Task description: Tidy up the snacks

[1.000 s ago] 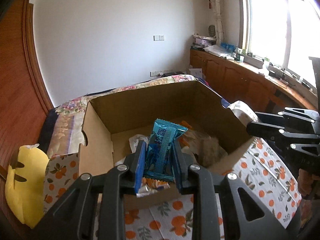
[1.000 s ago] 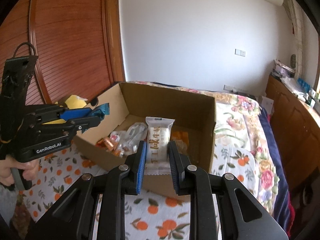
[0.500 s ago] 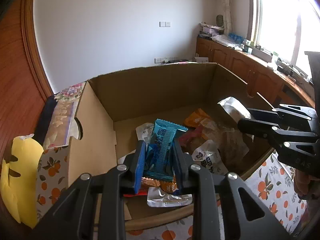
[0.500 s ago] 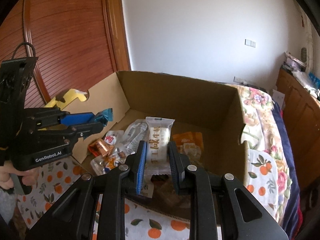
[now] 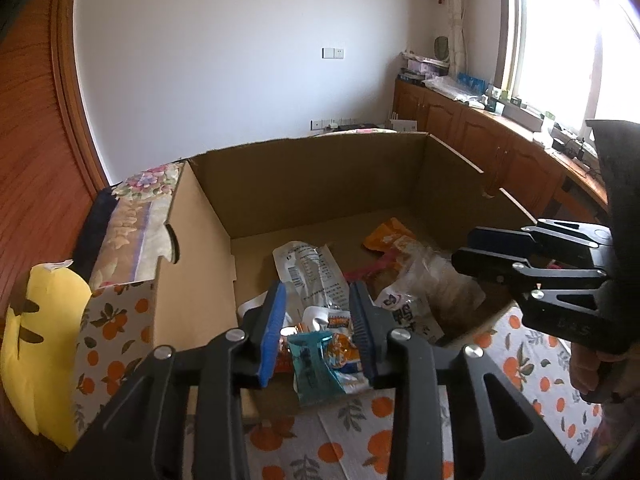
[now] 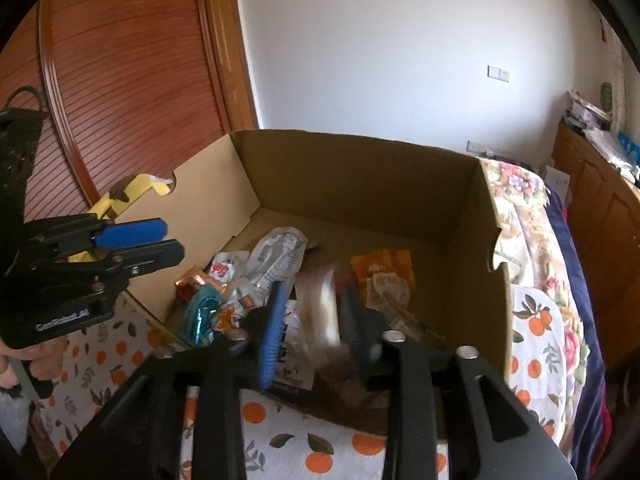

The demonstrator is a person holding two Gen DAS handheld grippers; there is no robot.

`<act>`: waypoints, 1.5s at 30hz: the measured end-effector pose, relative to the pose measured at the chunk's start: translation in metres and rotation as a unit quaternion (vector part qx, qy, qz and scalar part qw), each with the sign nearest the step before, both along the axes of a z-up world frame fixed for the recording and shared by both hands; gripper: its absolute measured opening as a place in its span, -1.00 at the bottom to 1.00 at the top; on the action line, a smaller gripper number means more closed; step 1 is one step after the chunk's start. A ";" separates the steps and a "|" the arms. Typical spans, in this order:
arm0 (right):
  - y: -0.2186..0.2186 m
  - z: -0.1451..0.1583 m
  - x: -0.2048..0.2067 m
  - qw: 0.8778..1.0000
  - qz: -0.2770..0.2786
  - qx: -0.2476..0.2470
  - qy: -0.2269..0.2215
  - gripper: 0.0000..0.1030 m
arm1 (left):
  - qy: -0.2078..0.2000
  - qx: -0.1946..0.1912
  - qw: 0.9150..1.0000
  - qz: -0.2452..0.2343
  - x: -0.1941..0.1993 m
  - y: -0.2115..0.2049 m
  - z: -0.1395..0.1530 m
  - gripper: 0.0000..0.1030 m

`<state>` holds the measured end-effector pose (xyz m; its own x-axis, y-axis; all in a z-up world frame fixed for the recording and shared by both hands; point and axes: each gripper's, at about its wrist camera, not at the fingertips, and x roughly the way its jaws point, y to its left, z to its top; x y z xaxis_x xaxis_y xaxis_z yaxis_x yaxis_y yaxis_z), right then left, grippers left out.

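Note:
An open cardboard box holds several snack packets. My left gripper is open over its near edge; the blue snack packet lies loose below the jaws at the box's front. My right gripper is open over the box's near side; the white snack packet is blurred between the jaws, dropping free. An orange packet lies deeper in the box.
The box sits on an orange-print cloth. A yellow plush toy lies left of the box. A wooden door and wooden cabinets stand around.
Both grippers opened over the box. The blue packet fell from the left jaws to the box's front; the white packet left the right jaws and is falling.

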<state>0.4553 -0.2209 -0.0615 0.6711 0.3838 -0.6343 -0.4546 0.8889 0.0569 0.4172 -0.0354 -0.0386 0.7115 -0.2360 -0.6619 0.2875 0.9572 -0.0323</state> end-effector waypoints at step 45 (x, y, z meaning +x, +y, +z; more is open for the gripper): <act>-0.042 0.082 -0.295 0.992 -0.065 0.018 -0.110 0.73 | -0.100 -0.006 0.994 0.031 -0.284 -0.001 0.087 0.34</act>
